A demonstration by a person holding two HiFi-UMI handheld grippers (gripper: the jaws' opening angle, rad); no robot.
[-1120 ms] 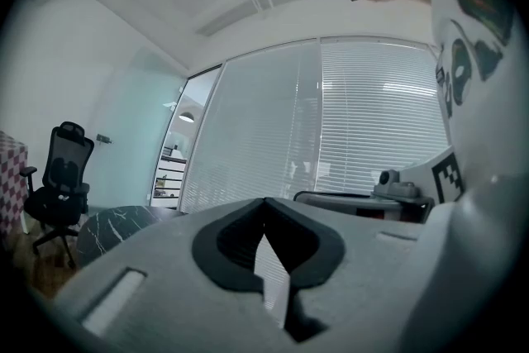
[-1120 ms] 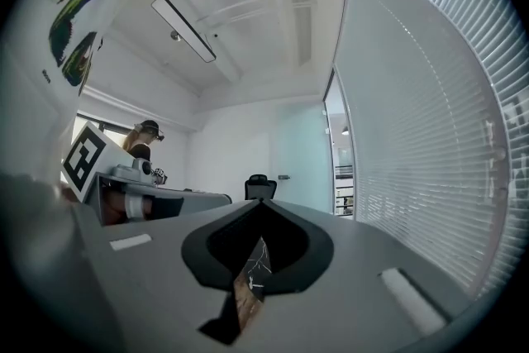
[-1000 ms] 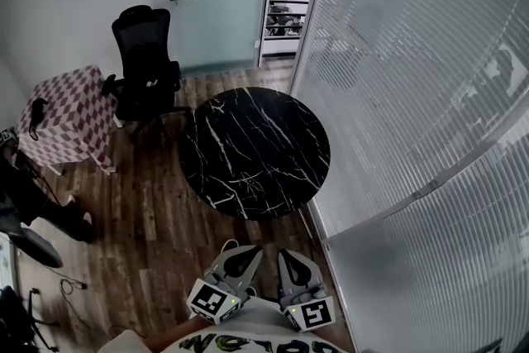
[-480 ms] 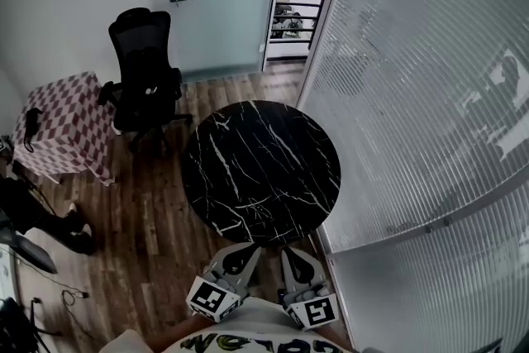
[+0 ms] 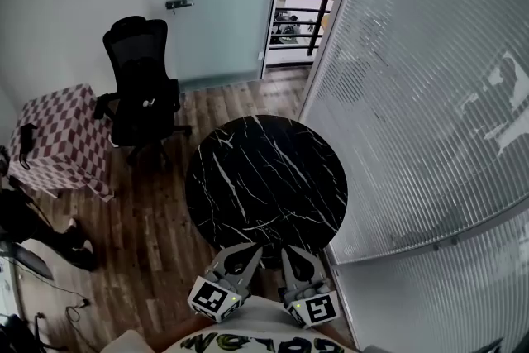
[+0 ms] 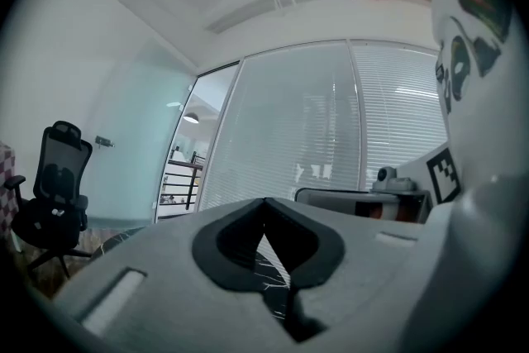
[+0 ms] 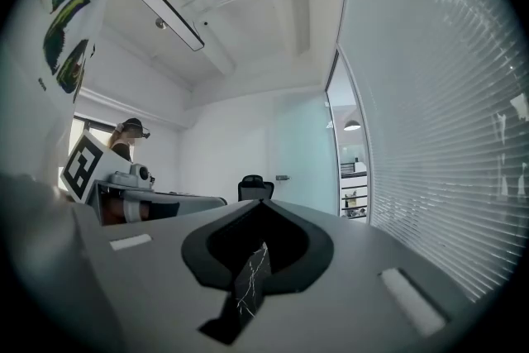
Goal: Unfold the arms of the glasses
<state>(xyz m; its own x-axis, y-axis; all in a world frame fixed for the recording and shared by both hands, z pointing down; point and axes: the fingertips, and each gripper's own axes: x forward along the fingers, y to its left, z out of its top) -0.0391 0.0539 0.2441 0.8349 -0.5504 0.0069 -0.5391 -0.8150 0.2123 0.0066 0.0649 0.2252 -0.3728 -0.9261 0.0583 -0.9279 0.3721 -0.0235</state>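
Marble table (image 5: pixel 264 178) ahead; blinds (image 5: pixel 413 78) close right; floor (image 5: pixel 149 211) open left.

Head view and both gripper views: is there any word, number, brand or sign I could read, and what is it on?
No text can be read.
Green lettering on the person's white shirt: cut off at the picture's edge, unreadable.
Cube on the left hand-held gripper: black-and-white square marker, no words.
Cube on the right hand-held gripper: same kind of marker, no words.
Round black marble table: no print.

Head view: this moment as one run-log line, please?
left gripper: jaws shut, empty | right gripper: jaws shut, empty | round black table: just ahead | glasses: none in view
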